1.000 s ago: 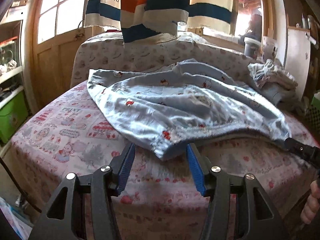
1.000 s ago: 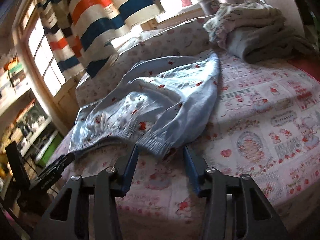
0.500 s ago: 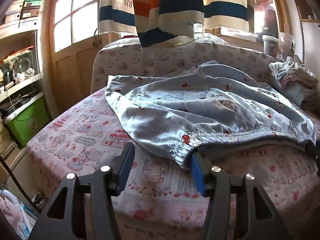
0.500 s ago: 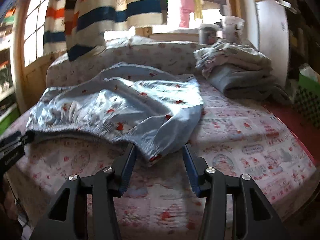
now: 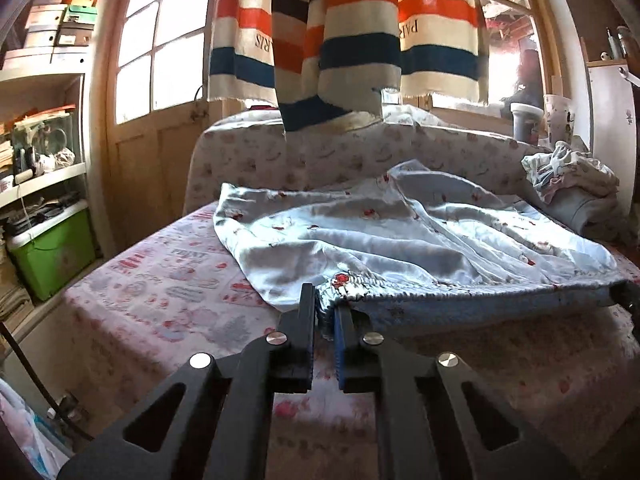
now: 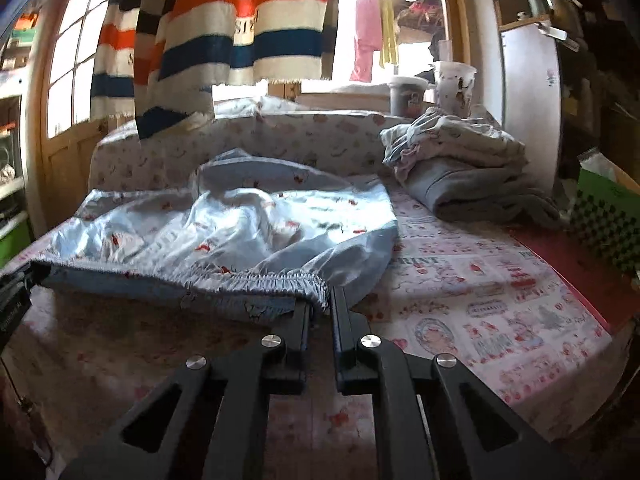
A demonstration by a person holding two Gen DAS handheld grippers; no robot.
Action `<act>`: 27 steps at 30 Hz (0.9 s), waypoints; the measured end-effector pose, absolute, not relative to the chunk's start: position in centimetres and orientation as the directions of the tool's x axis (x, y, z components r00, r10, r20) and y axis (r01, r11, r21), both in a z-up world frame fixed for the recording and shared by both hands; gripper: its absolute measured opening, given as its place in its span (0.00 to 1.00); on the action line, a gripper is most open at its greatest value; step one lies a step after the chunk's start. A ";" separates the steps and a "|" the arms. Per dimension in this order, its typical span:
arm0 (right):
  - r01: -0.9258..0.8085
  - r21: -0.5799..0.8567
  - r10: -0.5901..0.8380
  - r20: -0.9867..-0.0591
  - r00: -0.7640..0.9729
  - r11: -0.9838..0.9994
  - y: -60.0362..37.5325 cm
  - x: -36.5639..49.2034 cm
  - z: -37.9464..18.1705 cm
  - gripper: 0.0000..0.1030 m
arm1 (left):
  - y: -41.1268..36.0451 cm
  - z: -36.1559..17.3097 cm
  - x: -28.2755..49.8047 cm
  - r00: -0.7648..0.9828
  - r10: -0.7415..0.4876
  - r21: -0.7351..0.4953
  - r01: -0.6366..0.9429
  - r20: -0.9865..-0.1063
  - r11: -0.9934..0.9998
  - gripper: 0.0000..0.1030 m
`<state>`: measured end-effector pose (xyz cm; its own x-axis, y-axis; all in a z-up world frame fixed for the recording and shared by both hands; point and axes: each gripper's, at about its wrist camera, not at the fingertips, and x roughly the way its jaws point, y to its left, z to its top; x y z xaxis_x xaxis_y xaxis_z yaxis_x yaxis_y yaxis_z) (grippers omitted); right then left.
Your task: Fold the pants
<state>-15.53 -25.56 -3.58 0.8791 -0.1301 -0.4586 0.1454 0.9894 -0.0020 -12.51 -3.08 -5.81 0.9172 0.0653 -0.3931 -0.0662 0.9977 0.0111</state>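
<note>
Left gripper (image 5: 326,312) and right gripper (image 6: 322,304) each clamped on pants (image 5: 400,236) waistband

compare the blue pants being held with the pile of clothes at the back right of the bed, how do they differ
The blue pants lie spread across the bed, while the clothes pile sits bunched in a heap. The pants have their waistband clamped at both ends by the left gripper and right gripper; nothing touches the pile. The pants are shiny light blue with red motifs; the pile is grey and whitish. Both rest on the patterned sheet.
</note>
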 end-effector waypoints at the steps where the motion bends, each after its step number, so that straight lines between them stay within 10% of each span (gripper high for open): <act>1: 0.146 0.013 -0.124 -0.454 0.883 0.989 -25.6 -16.1 -3.3 0.09 | -2.9 -5.7 -12.9 0.916 0.062 0.002 -0.067 -0.396 0.998 0.10; 14: 0.140 0.137 -0.059 -0.472 0.879 0.981 -27.1 -19.5 -4.4 0.09 | -2.3 -6.8 -15.5 0.896 0.008 -0.042 -0.029 -0.444 0.999 0.15; 17: 0.135 0.079 -0.079 -0.493 0.867 0.988 -26.5 -19.3 -5.0 0.09 | -2.5 -7.2 -15.4 0.889 0.028 -0.007 -0.035 -0.457 0.999 0.26; 21: 0.118 0.094 -0.057 -0.493 0.868 0.989 -26.9 -19.5 -5.0 0.19 | -1.9 -6.9 -15.8 0.886 0.023 0.008 -0.021 -0.462 1.000 0.64; 27: 0.137 0.151 -0.050 -0.476 0.878 0.979 -29.0 -21.5 -5.3 0.35 | -0.2 -6.4 -17.1 0.876 0.056 0.032 -0.046 -0.479 0.998 0.70</act>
<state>-21.47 -29.01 -5.30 0.8781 -0.0496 -0.4759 0.1373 0.9789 0.1513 -17.13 -0.19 -6.38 0.8763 0.0562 -0.4785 -0.0464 0.9984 0.0323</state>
